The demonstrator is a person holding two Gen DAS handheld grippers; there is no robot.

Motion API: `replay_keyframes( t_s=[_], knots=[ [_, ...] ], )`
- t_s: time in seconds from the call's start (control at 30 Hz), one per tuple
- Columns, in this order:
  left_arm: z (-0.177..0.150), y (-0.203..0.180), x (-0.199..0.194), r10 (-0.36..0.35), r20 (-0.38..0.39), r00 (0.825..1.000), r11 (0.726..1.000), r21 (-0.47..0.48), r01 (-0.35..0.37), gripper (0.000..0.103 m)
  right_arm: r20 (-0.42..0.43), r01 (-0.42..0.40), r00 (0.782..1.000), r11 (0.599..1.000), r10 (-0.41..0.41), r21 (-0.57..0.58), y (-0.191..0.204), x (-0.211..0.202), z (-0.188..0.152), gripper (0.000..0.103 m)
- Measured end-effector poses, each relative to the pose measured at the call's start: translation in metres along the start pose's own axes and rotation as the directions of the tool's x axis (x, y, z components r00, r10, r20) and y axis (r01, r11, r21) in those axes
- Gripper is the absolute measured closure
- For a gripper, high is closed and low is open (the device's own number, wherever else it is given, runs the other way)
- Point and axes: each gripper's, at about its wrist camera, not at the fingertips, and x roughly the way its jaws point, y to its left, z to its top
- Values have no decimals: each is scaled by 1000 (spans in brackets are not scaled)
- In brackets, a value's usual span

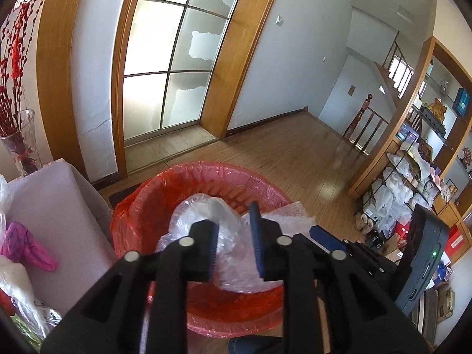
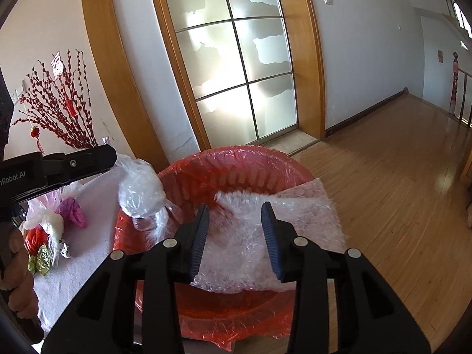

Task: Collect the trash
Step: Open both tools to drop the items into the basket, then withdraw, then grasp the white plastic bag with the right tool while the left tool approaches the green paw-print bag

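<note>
Red-lined bin (image 2: pixel 236 174) on floor beside counter (image 2: pixel 88 253), clear crumpled bag (image 1: pixel 218 221) and bubble wrap (image 2: pixel 265 230) resting inside, over its rim, left tongs (image 1: pixel 234 236) and right tongs (image 2: pixel 236 236) parted above, gripping nothing

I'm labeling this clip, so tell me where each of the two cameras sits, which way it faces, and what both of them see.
Left wrist: on the left gripper, facing forward and down at the red-lined bin and clear plastic bag; its own fingers show, plus the right gripper at its right.
Right wrist: on the right gripper, facing the same bin over a bubble wrap sheet; its fingers show, plus the left gripper's side and a hand.
Shared: bin, both plastics, glass door, white table.
</note>
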Motion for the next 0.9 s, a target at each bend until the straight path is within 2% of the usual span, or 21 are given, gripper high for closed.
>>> replay_keyframes(
  t_s=[0.3, 0.4, 0.5, 0.57, 0.67, 0.73, 0.9],
  knots=[
    [-10, 11, -23, 73, 33, 997, 997, -7, -72, 64, 16, 35, 999, 998, -34, -54, 9, -14, -3, 65],
    [-21, 17, -43, 140, 57, 988, 990, -6, -140, 55, 23, 18, 1000, 997, -16, -77, 23, -21, -3, 65],
    [-34, 26, -71, 212, 83, 974, 977, -10, -212, 49, 22, -33, 999, 993, 36, -109, 47, -27, -4, 65],
    [-46, 36, -93, 269, 96, 958, 963, -11, -270, 47, 12, -76, 997, 988, 78, -132, 67, -29, -6, 65],
    [-65, 56, -129, 370, 123, 921, 929, -20, -370, 44, -22, -164, 986, 974, 163, -158, 103, -28, -11, 65],
    [-78, 72, -157, 446, 148, 883, 895, -45, -444, 40, -47, -221, 975, 959, 216, -177, 132, -25, -16, 65],
    [-111, 123, -219, 579, 156, 800, 815, -137, -563, 38, -123, -323, 946, 916, 301, -236, 197, -11, -36, 65]
  ],
)
